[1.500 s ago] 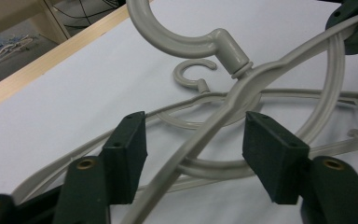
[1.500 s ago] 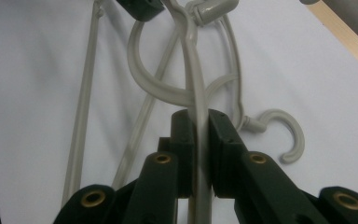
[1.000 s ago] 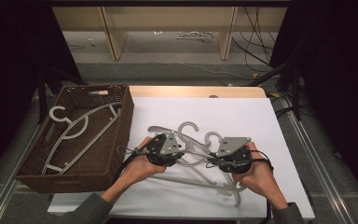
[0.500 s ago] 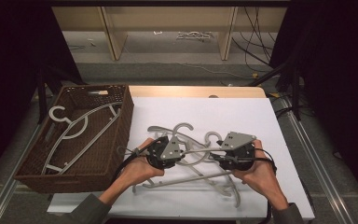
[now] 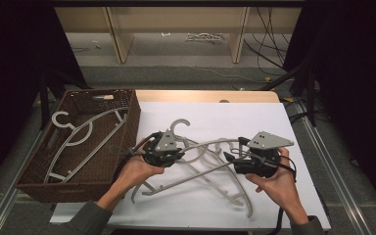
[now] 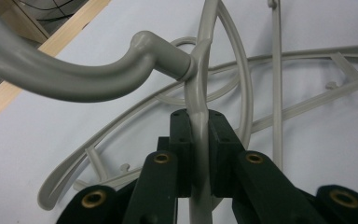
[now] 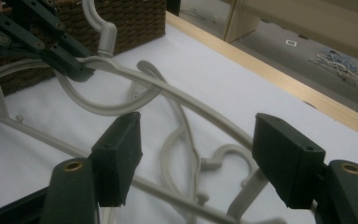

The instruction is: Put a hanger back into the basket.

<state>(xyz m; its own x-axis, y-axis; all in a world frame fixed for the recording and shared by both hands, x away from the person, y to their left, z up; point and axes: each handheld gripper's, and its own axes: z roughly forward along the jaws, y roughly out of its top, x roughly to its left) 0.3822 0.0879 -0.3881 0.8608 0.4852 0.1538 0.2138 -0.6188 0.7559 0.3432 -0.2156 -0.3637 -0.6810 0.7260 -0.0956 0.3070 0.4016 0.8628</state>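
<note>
A grey hanger (image 6: 198, 84) sits at the centre of the high view, on top of a tangle of other hangers (image 5: 210, 174) on the white sheet (image 5: 254, 117); where one ends and the next begins is hard to make out. The left gripper (image 6: 199, 135) is clamped on the hanger's frame just below the hook, its hand palm-up at lower centre. The right gripper (image 7: 196, 154) has just been opening, its jaws now apart and gripping nothing; a second ago they were together. A brown basket (image 5: 39, 171) at left holds another hanger (image 5: 78, 134).
</note>
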